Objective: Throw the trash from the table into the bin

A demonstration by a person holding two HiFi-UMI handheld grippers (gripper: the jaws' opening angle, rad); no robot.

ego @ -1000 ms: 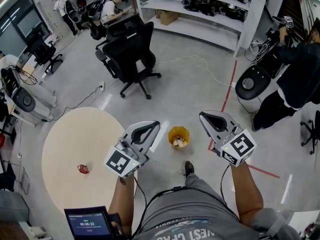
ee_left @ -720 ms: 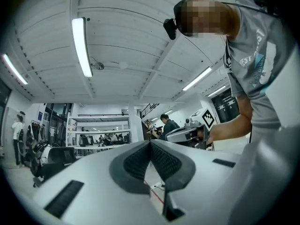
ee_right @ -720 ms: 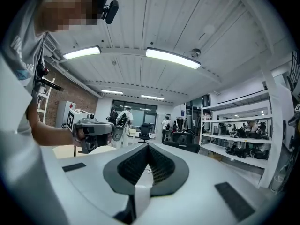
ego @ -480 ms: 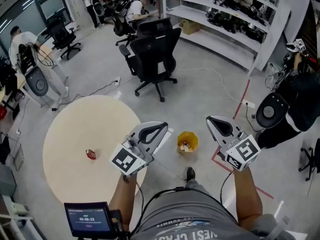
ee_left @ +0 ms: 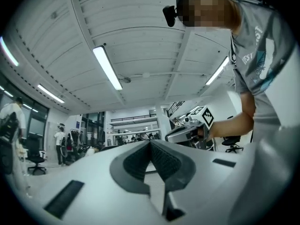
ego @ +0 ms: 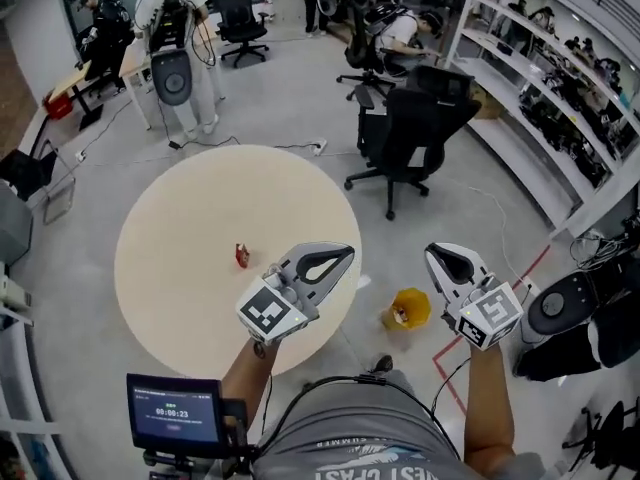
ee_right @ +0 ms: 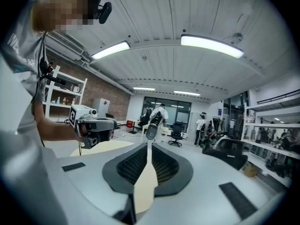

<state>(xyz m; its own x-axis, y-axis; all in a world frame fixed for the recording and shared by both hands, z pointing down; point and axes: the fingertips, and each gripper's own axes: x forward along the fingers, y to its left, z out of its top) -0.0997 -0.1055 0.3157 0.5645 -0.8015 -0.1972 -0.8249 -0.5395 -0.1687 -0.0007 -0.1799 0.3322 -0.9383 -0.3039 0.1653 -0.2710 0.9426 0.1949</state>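
Red crumpled scrap of trash [ego: 241, 256] lies alone near the middle of the round pale-beige tabletop [ego: 180, 208], well apart from both tools. My left gripper [ego: 335, 259] hangs over the tabletop's right edge with its jaws together and nothing in them. My right gripper [ego: 447, 260], also shut and empty, is off the table, above the floor.

I expect trouble if I come down without opening first: closed tips would skid so light a scrap across the smooth top. A weak pinch could drop it short of the small yellow bin [ego: 412, 308], which stands on the grey concrete floor [ego: 280, 98] past that right edge.

Black office chair [ego: 415, 128] and white shelving [ego: 560, 78] stand behind.
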